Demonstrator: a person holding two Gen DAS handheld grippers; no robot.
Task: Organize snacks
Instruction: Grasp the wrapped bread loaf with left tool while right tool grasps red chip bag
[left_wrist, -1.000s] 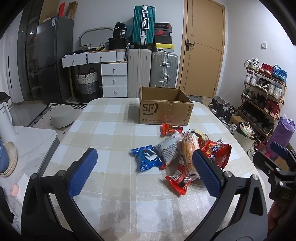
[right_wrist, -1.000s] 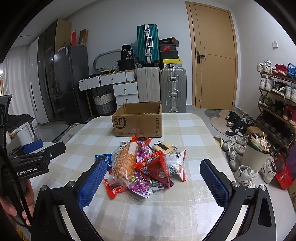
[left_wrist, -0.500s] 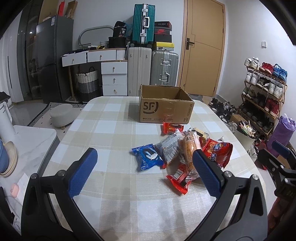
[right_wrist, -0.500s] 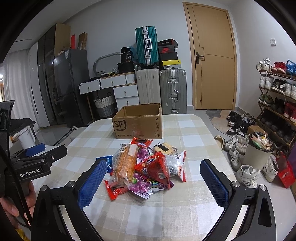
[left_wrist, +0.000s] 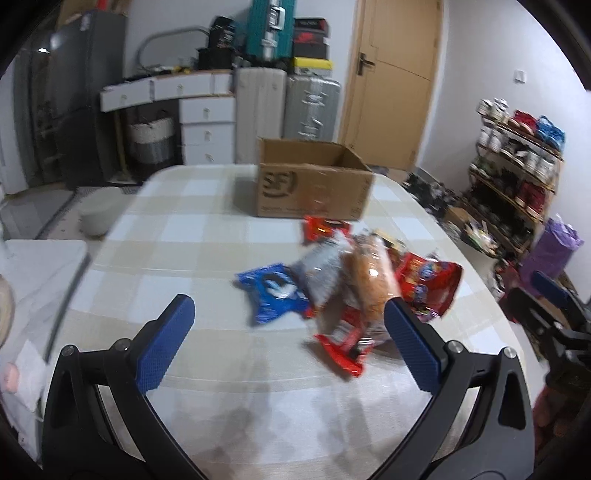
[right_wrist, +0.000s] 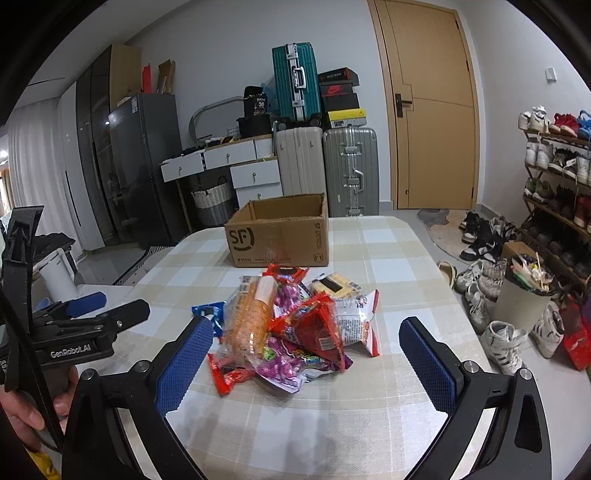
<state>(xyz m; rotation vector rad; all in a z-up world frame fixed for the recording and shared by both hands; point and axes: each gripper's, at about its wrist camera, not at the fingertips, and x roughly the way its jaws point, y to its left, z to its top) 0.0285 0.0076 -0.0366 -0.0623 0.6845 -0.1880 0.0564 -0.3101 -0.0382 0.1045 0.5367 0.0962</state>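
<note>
A pile of snack packets lies mid-table: a blue cookie pack, an orange-filled clear bag, a red bag and several others. Behind it stands an open cardboard box marked SF, also in the right wrist view. My left gripper is open, low over the table, just short of the blue pack. My right gripper is open, its fingers on either side of the pile's near edge. Nothing is held.
The checked tablecloth covers an oval table. A bin and a shoe rack stand right of it. Suitcases, drawers and a fridge line the far wall. A hand grips the left tool.
Both grippers have moved forward toward the snack pile, which looks nearer and larger. The left wrist view is now motion-blurred. Both stay open.
</note>
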